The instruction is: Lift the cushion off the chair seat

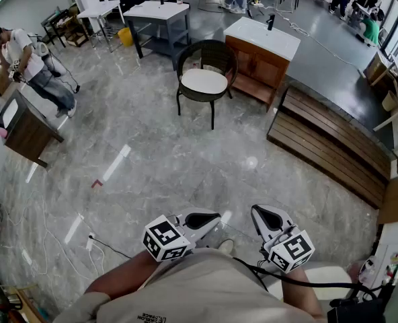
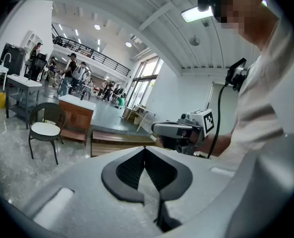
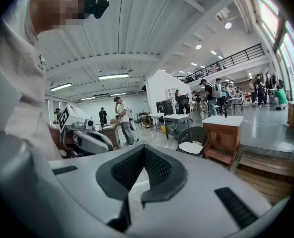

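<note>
A black wicker chair (image 1: pixel 216 56) stands far off across the marble floor, with a white round cushion (image 1: pixel 204 81) lying on its seat. The left gripper view shows the cushion (image 2: pixel 44 129) small at the left, and the right gripper view shows the cushion (image 3: pixel 191 147) beyond the jaws. Both grippers are held close to the person's body, several steps from the chair. My left gripper (image 1: pixel 216 216) is shut with nothing in it, its jaws meeting at the tips. My right gripper (image 1: pixel 258 209) is shut and empty as well.
A wooden cabinet with a white top (image 1: pixel 261 49) stands right of the chair, and a low wooden platform (image 1: pixel 330 140) runs along the right. A grey table (image 1: pixel 157 19) is behind the chair. A person (image 1: pixel 31 62) sits at far left by a dark cabinet (image 1: pixel 24 126).
</note>
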